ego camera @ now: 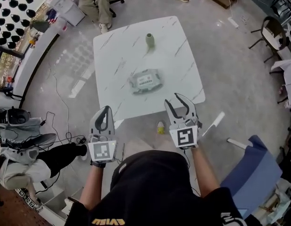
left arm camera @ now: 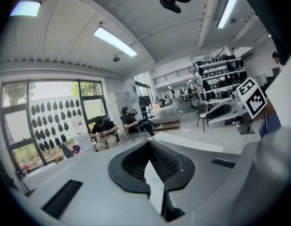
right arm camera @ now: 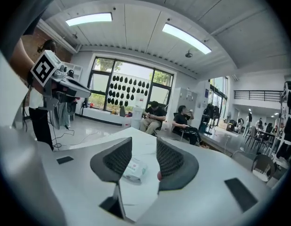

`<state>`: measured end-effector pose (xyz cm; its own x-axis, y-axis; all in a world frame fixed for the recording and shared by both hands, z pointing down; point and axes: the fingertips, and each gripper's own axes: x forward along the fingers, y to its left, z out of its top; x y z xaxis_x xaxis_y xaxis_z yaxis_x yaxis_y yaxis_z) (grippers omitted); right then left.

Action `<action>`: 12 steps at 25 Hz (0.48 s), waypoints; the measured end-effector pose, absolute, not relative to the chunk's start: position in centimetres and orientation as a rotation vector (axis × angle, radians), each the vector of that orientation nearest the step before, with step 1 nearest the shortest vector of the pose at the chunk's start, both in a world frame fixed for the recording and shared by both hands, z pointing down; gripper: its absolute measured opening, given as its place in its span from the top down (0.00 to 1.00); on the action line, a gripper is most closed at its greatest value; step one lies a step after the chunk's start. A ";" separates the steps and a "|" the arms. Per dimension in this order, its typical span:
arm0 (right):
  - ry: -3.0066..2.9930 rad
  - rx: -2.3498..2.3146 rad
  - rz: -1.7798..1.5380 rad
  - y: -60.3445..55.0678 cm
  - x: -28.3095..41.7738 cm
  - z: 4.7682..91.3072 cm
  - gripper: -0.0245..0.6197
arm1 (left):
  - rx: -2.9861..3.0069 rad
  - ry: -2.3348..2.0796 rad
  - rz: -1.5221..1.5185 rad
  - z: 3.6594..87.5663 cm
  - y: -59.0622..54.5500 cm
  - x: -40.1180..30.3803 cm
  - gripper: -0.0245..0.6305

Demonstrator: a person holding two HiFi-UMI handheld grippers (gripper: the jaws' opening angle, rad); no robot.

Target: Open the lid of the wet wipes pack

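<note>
The person's left hand (ego camera: 99, 163) and right hand (ego camera: 188, 147) are held out forward, each with a gripper that points toward the table (ego camera: 117, 55). The left gripper (ego camera: 107, 109) is close to the near left corner of the table. Its jaws are together at the tips and nothing is between them. The right gripper (ego camera: 179, 99) reaches with its tips just over the near edge of the table, and its jaws stand apart and empty. In the right gripper view, the wipes pack (right arm camera: 134, 169) is seen through the gap between these jaws, but it lies farther on the table and does not touch them. From the head view, the pack lies flat near the middle of the table, well apart from both grippers, and nothing stands between it and them. A small yellow thing (ego camera: 160, 127) lies on the floor just before the near edge of the table, between the two grippers. A blue chair (ego camera: 251, 171) stands to the right of the table. A small green vase (ego camera: 150, 40) stands upright toward the far edge of the table, beyond the pack. Past the far left corner of the table, two people (right arm camera: 169, 118) sit on chairs.
</note>
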<state>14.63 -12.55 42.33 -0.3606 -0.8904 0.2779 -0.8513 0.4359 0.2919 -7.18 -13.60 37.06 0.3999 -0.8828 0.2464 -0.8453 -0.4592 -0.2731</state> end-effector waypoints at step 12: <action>-2.206 1.366 -0.138 -19.1 11.8 48.4 0.72 | -2.671 1.563 -0.593 43.3 -20.9 -7.4 0.93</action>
<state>11.76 -19.07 48.44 -0.3433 -0.8558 0.3871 -0.8007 0.4821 0.3556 -7.37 -20.85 43.33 0.4369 -0.8393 0.3235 -0.8429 -0.5076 -0.1786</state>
